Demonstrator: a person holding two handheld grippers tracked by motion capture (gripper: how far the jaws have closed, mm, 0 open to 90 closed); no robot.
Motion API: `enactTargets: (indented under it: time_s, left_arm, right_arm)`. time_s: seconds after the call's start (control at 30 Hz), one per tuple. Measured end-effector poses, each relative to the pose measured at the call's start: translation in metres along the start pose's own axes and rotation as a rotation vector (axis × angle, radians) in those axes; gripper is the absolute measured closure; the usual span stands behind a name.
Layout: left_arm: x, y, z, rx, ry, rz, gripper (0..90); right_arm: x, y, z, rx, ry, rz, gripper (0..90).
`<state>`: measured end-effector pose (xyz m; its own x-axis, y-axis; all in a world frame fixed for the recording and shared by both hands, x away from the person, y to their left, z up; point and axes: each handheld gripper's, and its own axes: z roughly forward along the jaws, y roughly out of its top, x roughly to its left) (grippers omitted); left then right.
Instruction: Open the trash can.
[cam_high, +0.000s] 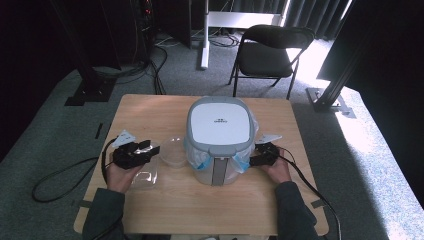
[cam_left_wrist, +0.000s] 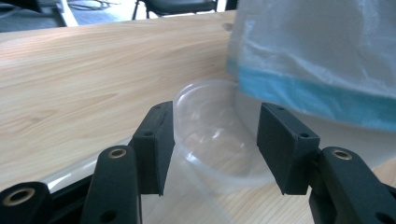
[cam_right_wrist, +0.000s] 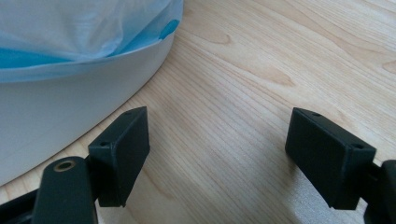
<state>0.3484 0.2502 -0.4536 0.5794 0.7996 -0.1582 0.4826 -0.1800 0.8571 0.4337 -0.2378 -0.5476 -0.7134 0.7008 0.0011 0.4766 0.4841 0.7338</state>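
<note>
Cup (cam_left_wrist: 212, 135), clear and empty, sits at nine o'clock of the bin (cam_high: 218, 140), framed by the left gripper (cam_left_wrist: 212, 149), jaws apart for a grab; right gripper (cam_right_wrist: 233, 158) gapes idle.

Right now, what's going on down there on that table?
Left gripper open, facing clear plastic bowl. Right gripper open, empty, beside lidded bin. Nothing between.

Grey carpet (cam_high: 380, 165), black folding chair (cam_high: 270, 52), dark curtains (cam_high: 310, 12), sunlight right.
</note>
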Motion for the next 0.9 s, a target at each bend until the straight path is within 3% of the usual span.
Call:
enactTargets:
  time_s: [0.23,0.37,0.47,0.53,0.6,0.9]
  left_arm:
    - [0.006,-0.012,-0.008,-0.012,0.024,-0.010,46.9]
    - [0.007,-0.015,-0.005,-0.005,0.028,-0.016,46.9]
    - [0.010,-0.016,-0.006,-0.008,0.031,-0.019,46.8]
    - [0.011,-0.018,-0.007,-0.008,0.036,-0.022,46.8]
    - [0.013,-0.019,-0.009,-0.007,0.038,-0.026,46.8]
    - [0.016,-0.025,-0.013,0.009,0.055,-0.028,46.8]
  right_arm:
    - [0.000,0.000,0.000,0.000,-0.001,0.001,21.4]
    - [-0.002,0.000,-0.001,0.001,-0.012,0.009,28.0]
    - [-0.006,0.002,-0.003,0.014,-0.021,0.029,35.5]
    - [-0.009,0.005,-0.005,0.021,-0.031,0.071,36.6]
    - [-0.012,0.009,-0.010,0.000,-0.029,0.087,36.6]
    - [-0.028,0.042,-0.036,-0.045,-0.039,0.064,40.1]
